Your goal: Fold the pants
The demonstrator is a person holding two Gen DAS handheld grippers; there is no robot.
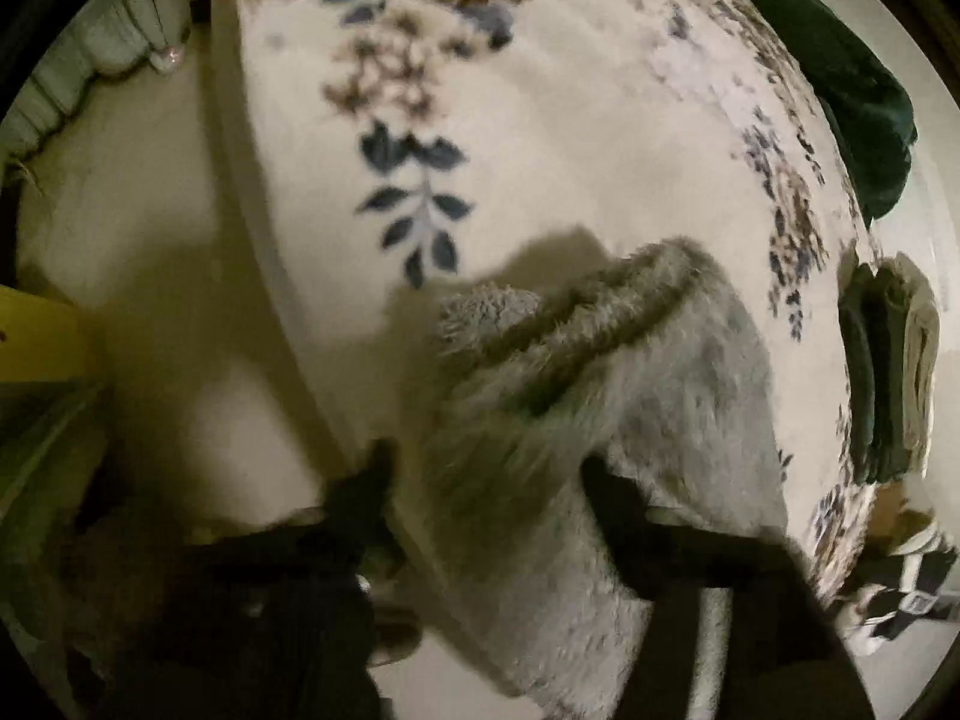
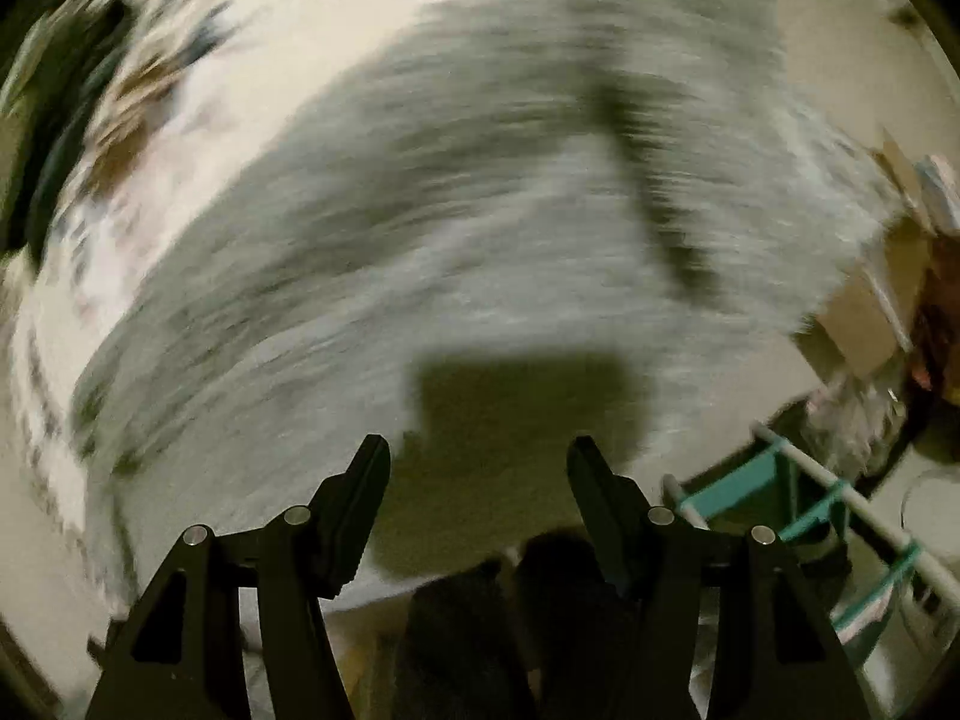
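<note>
My left gripper (image 1: 486,474) straddles the grey fleece pants (image 1: 630,396) at the bed (image 1: 570,120) edge, fingers spread round a bunched end to lift it; my right gripper (image 2: 478,456) hangs apart and empty above them

Shaggy grey fleece pants (image 1: 630,396), plush matt floral blanket (image 1: 570,120), gripper fingers (image 2: 354,504) matt black, probably plastic
</note>
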